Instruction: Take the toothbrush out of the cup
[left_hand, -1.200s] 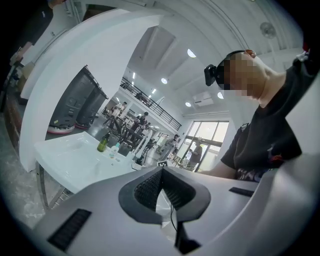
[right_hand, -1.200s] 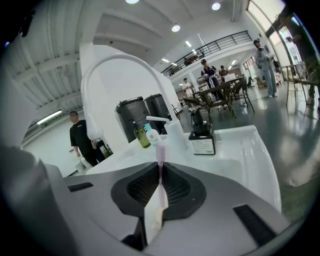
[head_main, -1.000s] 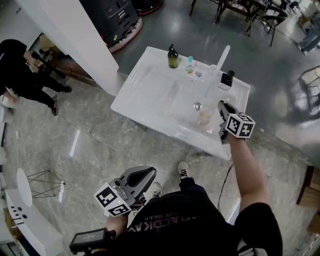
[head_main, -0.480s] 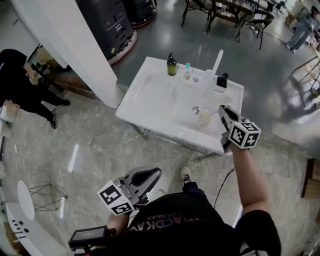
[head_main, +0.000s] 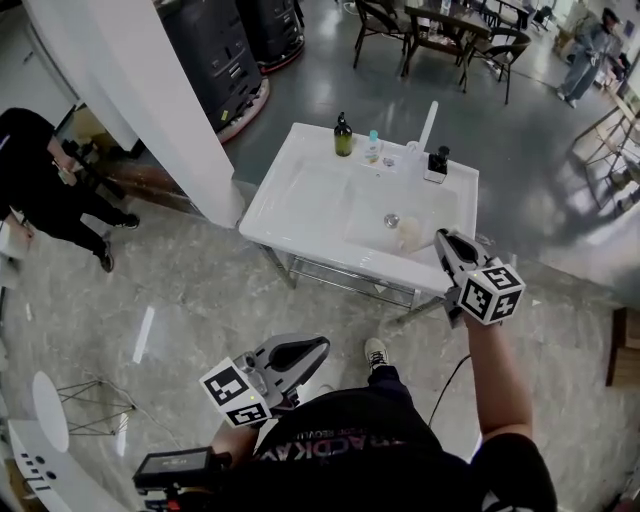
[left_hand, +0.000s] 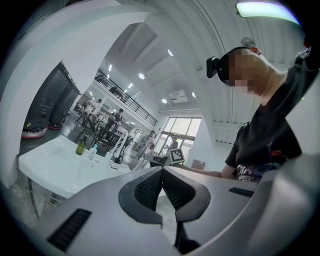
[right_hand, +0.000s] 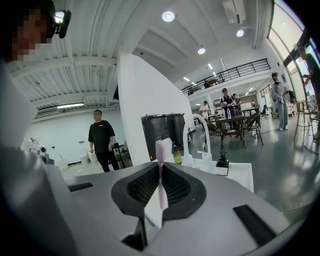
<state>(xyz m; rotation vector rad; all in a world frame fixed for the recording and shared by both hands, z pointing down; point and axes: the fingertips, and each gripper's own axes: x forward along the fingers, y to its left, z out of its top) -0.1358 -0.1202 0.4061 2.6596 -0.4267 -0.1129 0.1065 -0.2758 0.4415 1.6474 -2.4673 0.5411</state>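
Your right gripper (right_hand: 161, 170) was clamped on the toothbrush (right_hand: 162, 172). Its pink handle was pinched upright between the ribbed pads (right_hand: 177, 186), and the bristled head stuck up above the jaws. In the head view that gripper (head_main: 443, 238) hung over the near right corner of the white washbasin (head_main: 300, 200). The cup (head_main: 410, 233) stood on the basin just beside the gripper's tip, next to the drain (head_main: 392, 220). The brush itself was too small to make out from above, so that view didn't show whether its lower end was clear of the cup.

Your left gripper (left_hand: 161, 172) had its jaws pressed together with nothing between them. You held it low in front of your body (head_main: 315, 350), well apart from the basin.

Along the far edge of the basin stood a green bottle (head_main: 343, 135), a small clear bottle (head_main: 373, 146), the white tap (head_main: 428, 125) and a black pump bottle (head_main: 437, 160).
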